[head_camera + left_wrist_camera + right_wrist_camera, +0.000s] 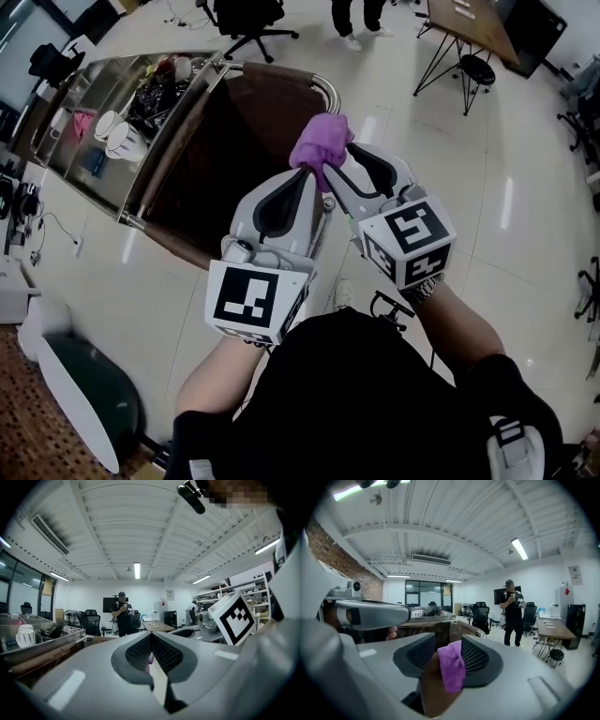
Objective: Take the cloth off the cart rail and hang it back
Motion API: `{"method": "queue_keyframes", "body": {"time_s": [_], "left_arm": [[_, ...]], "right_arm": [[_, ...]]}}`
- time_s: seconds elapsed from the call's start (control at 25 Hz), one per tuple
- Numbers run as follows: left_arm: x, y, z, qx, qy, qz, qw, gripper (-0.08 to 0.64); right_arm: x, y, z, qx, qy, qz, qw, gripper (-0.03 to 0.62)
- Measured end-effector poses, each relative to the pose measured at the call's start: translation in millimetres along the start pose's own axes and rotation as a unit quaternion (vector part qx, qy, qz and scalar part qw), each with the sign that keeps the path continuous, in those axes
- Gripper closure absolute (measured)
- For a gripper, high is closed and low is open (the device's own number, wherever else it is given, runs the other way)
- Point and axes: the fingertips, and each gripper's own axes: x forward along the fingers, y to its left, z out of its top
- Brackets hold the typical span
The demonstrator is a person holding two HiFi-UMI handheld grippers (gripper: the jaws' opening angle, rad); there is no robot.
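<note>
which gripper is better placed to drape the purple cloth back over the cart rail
Left, probably. The left gripper is pinched shut on a sliver of the cloth, so it can carry it to the cart rail. The right gripper stands open, the cloth only loose between its jaws.

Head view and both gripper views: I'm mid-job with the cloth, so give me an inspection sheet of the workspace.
Surface: glossy pale floor; the cart's steel tray sits ahead on the left.
Job's things: purple cloth is bunched at the gripper tips, off the cart rail.
Clutter: white cups and dark tangled items lie in the tray.
Grippers: left gripper has its jaws together, pinching a bit of cloth; right gripper has its jaws apart, with cloth between them against one pad.
Cables: a cord lies on the floor at the left.
Surroundings: office chairs, a table and a standing person.
</note>
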Motion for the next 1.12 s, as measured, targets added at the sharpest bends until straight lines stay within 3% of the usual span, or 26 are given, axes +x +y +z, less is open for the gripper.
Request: {"method": "queue_keyframes", "body": {"time_s": [0.16, 0.44, 0.68, 0.84, 1.0, 1.12], "left_arm": [[9.9, 7.0, -26.6, -0.027, 0.078, 0.010, 0.9966, 0.561], [26.8, 25.3, -39.1, -0.026, 0.090, 0.034, 0.9950, 0.561], [44.6, 45.8, -35.3, -0.006, 0.027, 0.056, 0.9980, 0.561], [42.1, 43.4, -55.7, -0.024, 0.085, 0.049, 0.9949, 0.561], [39.5, 41.8, -60.5, -0.031, 0.098, 0.042, 0.9938, 0.561], [35.5, 39.4, -56.6, -0.031, 0.094, 0.038, 0.9944, 0.561]], "right_arm": [[28.3, -15.1, -22.2, 0.008, 0.021, 0.019, 1.000, 0.410], [61.4, -28.2, -49.8, 0.017, 0.048, 0.043, 0.998, 0.407], [80.3, -33.9, -70.7, 0.034, 0.070, 0.059, 0.995, 0.407], [81.7, -36.2, -69.0, 0.047, 0.060, 0.061, 0.995, 0.463], [76.1, -38.6, -61.4, 0.051, 0.043, 0.047, 0.997, 0.542], [69.5, -36.3, -49.2, 0.046, 0.027, 0.040, 0.998, 0.552]]}}
